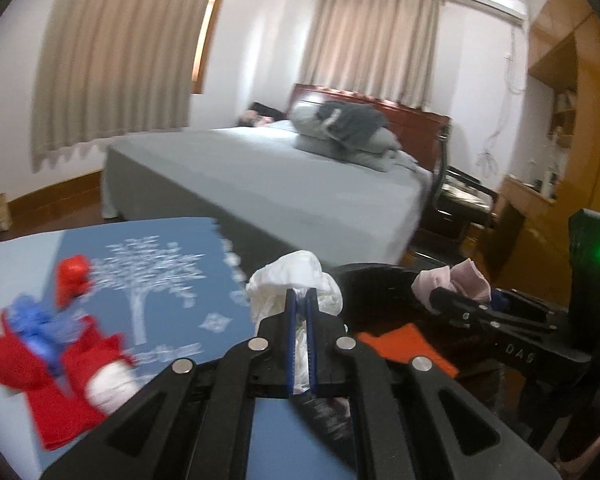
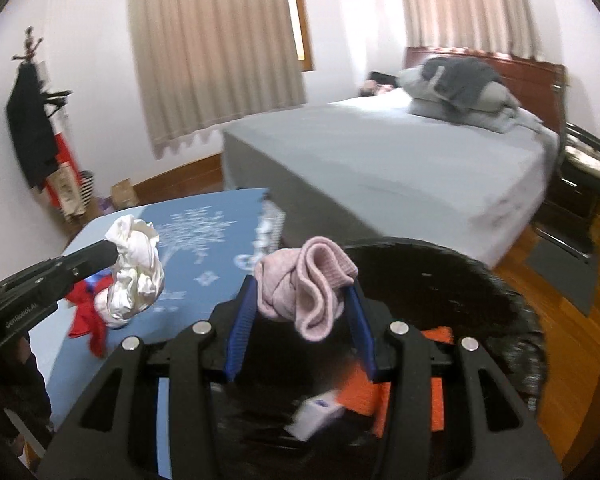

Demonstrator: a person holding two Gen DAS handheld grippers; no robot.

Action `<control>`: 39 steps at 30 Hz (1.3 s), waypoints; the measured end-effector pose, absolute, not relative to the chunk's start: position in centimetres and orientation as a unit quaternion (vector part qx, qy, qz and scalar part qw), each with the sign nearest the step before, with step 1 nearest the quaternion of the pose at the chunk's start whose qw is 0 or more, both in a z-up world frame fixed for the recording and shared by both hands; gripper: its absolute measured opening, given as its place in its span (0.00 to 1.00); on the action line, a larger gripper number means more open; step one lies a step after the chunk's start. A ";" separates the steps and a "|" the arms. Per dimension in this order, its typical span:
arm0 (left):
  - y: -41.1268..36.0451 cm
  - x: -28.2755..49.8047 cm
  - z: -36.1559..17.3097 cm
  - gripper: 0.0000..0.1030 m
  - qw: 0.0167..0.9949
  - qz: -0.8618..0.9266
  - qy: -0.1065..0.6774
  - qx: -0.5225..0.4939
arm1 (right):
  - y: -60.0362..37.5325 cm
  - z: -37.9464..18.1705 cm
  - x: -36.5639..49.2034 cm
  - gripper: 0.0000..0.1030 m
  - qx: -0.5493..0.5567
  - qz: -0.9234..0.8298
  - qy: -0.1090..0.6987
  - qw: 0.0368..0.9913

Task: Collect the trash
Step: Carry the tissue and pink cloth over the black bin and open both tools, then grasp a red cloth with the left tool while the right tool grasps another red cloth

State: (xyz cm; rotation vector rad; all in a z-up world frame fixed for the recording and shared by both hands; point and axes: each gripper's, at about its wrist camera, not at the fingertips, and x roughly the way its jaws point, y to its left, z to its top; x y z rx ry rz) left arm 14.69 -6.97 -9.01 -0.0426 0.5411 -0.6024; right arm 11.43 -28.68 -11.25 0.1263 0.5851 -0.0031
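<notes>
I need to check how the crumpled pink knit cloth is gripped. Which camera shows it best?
The right wrist view: the crumpled pink knit cloth fills the centre, between the right claw's blue fingers. The left wrist view shows it small and side-on.

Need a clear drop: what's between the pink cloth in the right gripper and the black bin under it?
Nothing. In the right wrist view the pink cloth hangs over the black bin, whose bottom holds an orange piece and a white box.
</notes>
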 end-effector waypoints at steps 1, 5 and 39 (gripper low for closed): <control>-7.7 14.8 -9.1 0.05 0.916 -0.300 0.263 -0.020 | -29.6 -11.3 11.2 0.42 0.064 -0.013 0.287 0.956; -11.3 15.1 -9.5 0.05 0.904 -0.335 0.265 -0.015 | -32.0 -12.0 10.3 0.42 0.071 -0.044 0.288 0.954; 7.9 15.6 -12.9 0.82 0.958 -0.032 0.286 0.010 | -18.9 -13.2 16.5 0.93 0.045 0.072 0.295 0.952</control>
